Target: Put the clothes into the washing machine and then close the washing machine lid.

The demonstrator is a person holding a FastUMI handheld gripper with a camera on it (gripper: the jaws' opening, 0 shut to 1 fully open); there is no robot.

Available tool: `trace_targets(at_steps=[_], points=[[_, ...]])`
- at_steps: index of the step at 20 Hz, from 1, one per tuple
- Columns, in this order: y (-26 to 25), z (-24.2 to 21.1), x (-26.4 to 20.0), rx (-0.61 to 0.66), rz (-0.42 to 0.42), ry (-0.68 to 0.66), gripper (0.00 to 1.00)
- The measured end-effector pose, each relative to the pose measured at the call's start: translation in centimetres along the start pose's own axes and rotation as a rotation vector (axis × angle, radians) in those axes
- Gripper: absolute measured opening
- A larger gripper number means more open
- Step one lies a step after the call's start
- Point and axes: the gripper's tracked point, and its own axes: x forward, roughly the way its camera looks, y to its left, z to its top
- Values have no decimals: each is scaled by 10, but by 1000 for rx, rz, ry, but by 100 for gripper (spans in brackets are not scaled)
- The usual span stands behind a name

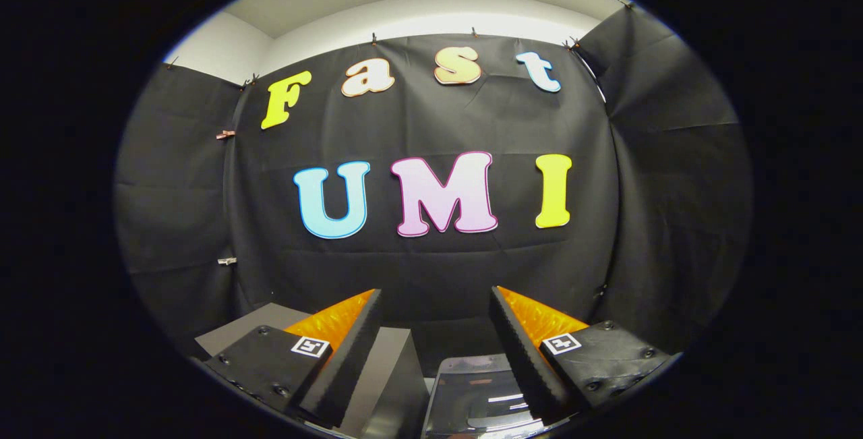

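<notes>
Hand-held gripper [435, 338]: fingers spread apart, nothing between them, raised and aimed at the booth's black cloth wall [431, 264]; dark glossy surface [472, 398] low between the fingers, possibly the washing machine's lid, too little showing to be sure; grey box-like edge [388, 371] beside it; clothes: whereabouts cannot be told; step in hand: unsettled, fits either approach or finish.

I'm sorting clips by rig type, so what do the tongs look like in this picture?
The tongs have two wedge-shaped fingers that taper forward, with ridged inner faces. Each finger sits on a dark block with screws and a small square black-and-white marker on top. They stand open with nothing between them.
</notes>
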Motion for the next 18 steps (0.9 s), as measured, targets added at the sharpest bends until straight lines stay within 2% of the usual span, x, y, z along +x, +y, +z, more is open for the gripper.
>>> trace_targets(at_steps=[8, 18], points=[[23, 1, 2, -6, 26, -12, 99], [24, -4, 6, 4, 19, 3, 99]])
